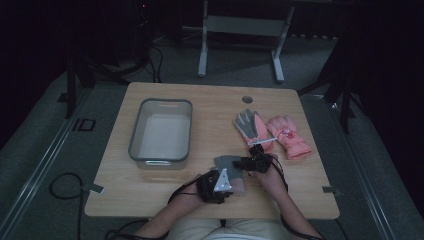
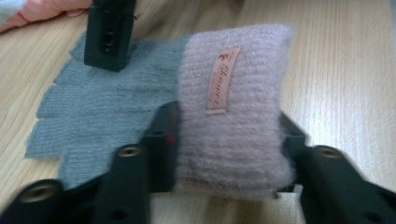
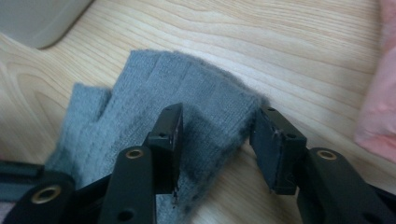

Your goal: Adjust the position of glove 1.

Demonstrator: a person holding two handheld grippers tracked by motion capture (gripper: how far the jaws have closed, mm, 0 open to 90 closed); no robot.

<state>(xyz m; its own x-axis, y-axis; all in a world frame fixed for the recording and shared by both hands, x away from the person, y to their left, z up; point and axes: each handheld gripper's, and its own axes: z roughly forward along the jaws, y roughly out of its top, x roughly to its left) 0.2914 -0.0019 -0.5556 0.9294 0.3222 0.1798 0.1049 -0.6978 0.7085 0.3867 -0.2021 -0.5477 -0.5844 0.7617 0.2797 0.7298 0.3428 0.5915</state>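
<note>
Both claws at grey knit glove [image 2: 107, 116]: left claw [image 2: 229, 140] clenched on pink cuff, right claw [image 3: 217, 140] released, straddling fingers.

Left gripper [image 2: 224, 149]: black jaws, each with a brass-coloured bushing and a small screw hole; a grey three-cornered plate on top, lower centre of the high view. Right gripper [image 3: 217, 149]: identical black jaws and bushings. Black cables trail from both.
</note>
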